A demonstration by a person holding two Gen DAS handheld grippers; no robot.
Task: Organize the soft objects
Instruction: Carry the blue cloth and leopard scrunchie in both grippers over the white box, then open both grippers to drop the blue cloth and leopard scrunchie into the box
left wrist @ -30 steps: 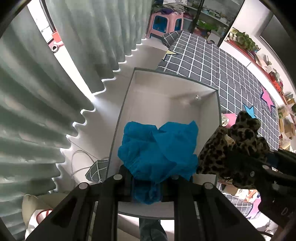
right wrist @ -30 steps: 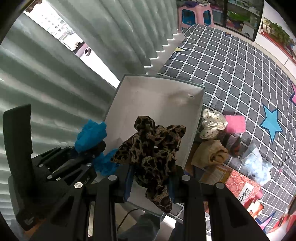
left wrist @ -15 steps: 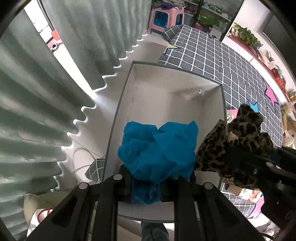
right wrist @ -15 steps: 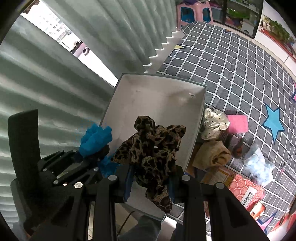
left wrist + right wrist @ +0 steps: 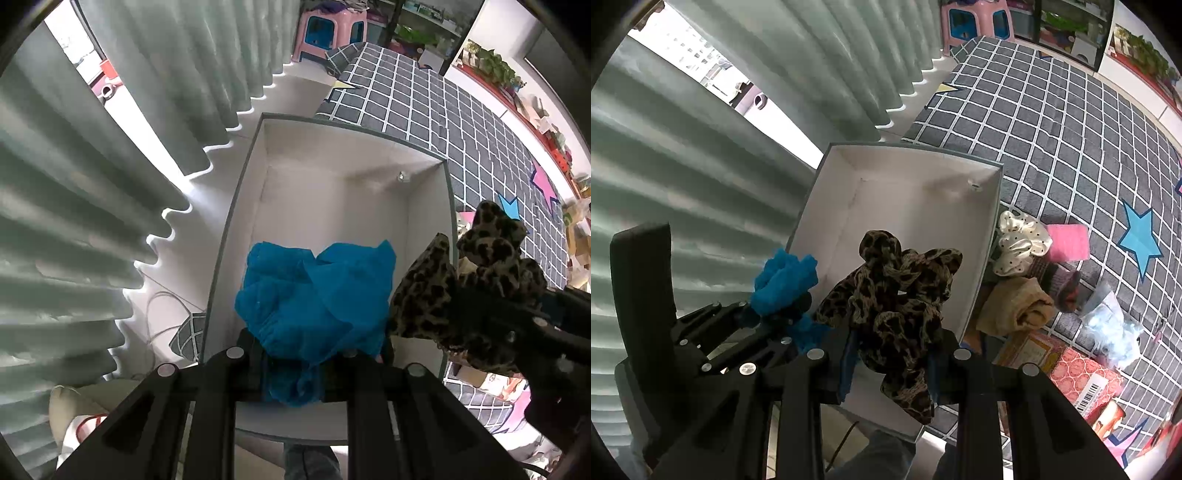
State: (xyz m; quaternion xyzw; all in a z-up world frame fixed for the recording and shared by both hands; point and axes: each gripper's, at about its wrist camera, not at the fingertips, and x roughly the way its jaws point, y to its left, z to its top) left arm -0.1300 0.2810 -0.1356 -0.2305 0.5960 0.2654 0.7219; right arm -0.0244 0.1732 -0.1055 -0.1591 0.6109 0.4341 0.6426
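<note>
My left gripper is shut on a crumpled blue cloth and holds it above the near end of an open white box. My right gripper is shut on a leopard-print scrunchie, held over the near right part of the same box. The scrunchie shows at the right of the left wrist view, the blue cloth at the left of the right wrist view. The box's floor is bare.
Right of the box on a grey checked mat lie a cream dotted scrunchie, a pink sponge, a tan cloth, a pale blue fluffy item and a patterned carton. Green curtains hang left. A pink stool stands far back.
Both grippers have risen a little over the box, each still holding its item. The box now looks slightly farther and more of its far end shows.
</note>
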